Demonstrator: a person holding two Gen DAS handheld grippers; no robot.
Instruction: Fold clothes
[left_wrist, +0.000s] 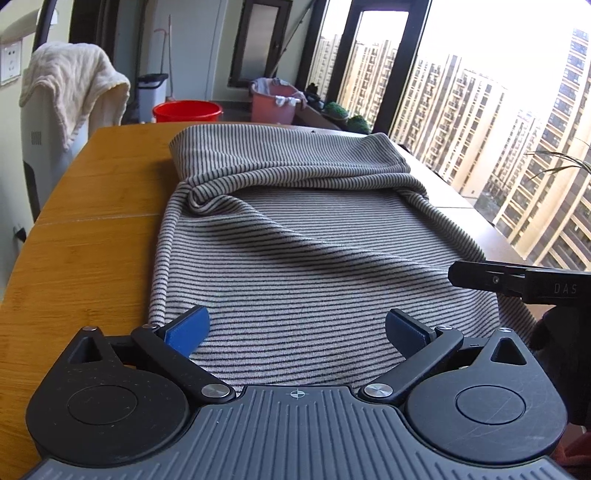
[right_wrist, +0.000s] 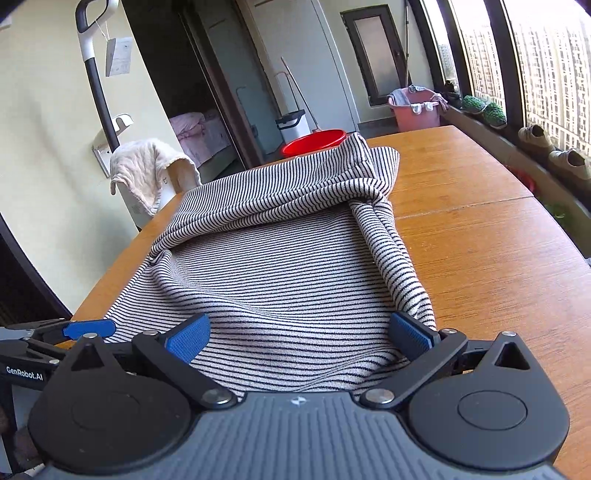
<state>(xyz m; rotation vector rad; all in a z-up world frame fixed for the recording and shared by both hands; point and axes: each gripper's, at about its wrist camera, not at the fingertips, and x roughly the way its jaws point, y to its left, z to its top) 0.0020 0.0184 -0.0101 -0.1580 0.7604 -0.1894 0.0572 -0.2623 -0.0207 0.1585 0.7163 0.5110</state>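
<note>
So the striped shirt (left_wrist: 314, 236) on the tabletop (left_wrist: 85, 229) has its far end folded back toward both wide-open, empty claws (left_wrist: 297, 328) (right_wrist: 299, 332) at its near edge, more folds probably left.

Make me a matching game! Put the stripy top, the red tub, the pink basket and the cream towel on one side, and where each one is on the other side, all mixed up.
1. stripy top
2. red tub
3. pink basket
4. cream towel

A. draped over a white appliance
B. on the floor behind the table
C. by the window, clothes inside
D. spread on the wooden table

Pairs: 1-D, 2-B, 3-C, 4-A
</note>
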